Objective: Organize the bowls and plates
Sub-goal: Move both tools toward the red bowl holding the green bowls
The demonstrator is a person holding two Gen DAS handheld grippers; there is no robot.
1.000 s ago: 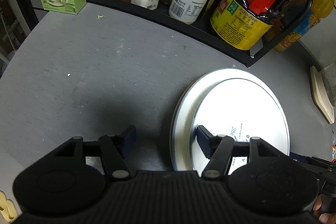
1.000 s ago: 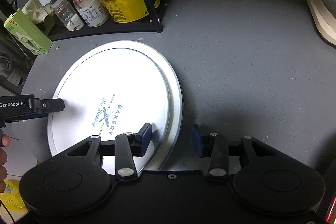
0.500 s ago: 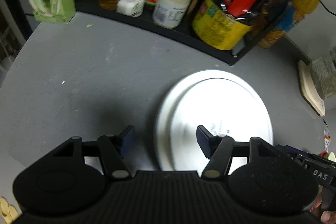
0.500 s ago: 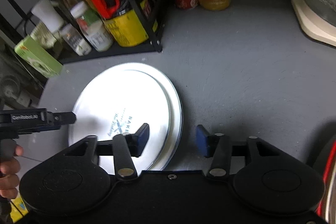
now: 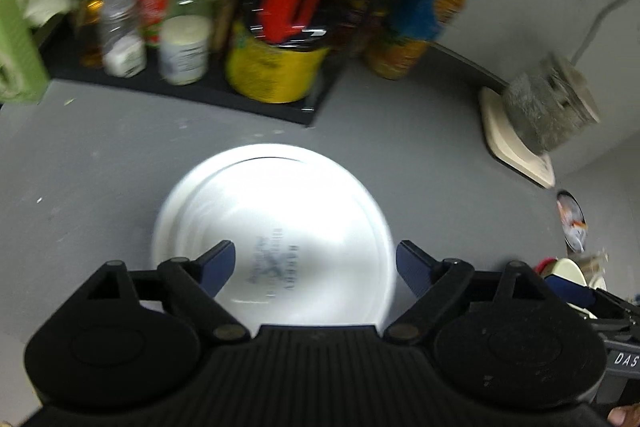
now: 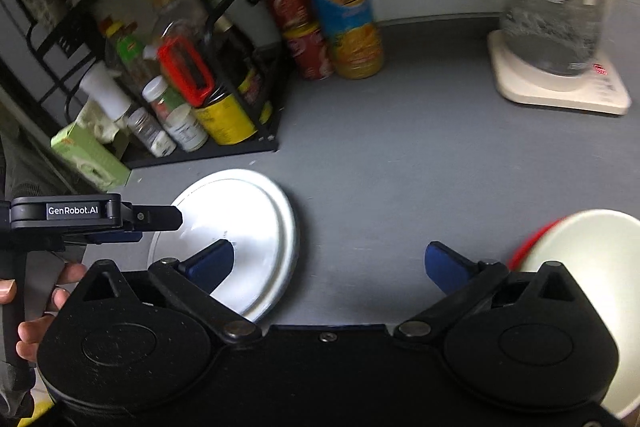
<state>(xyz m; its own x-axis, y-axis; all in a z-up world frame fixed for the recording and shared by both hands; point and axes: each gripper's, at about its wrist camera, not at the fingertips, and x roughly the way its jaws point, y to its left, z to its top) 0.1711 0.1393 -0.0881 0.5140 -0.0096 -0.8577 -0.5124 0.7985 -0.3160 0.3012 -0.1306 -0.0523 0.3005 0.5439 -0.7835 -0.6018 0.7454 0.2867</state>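
Two white plates (image 5: 276, 227) lie stacked on the grey counter (image 5: 100, 155), directly below and ahead of the left gripper (image 5: 314, 263), whose fingers are spread wide and hold nothing. The right gripper (image 6: 326, 263) is likewise spread and empty; the stack (image 6: 244, 223) sits under its left finger. Only the right view shows a cream bowl (image 6: 592, 251) beside its right finger, with a red rim beneath, partly cut off. It also shows the left gripper (image 6: 160, 219) from the side. Printed lettering on the top plate is blurred. Behind stand a black rack (image 6: 224, 147) of bottles, an orange drink bottle (image 6: 340, 7) and a kettle (image 6: 556, 27).
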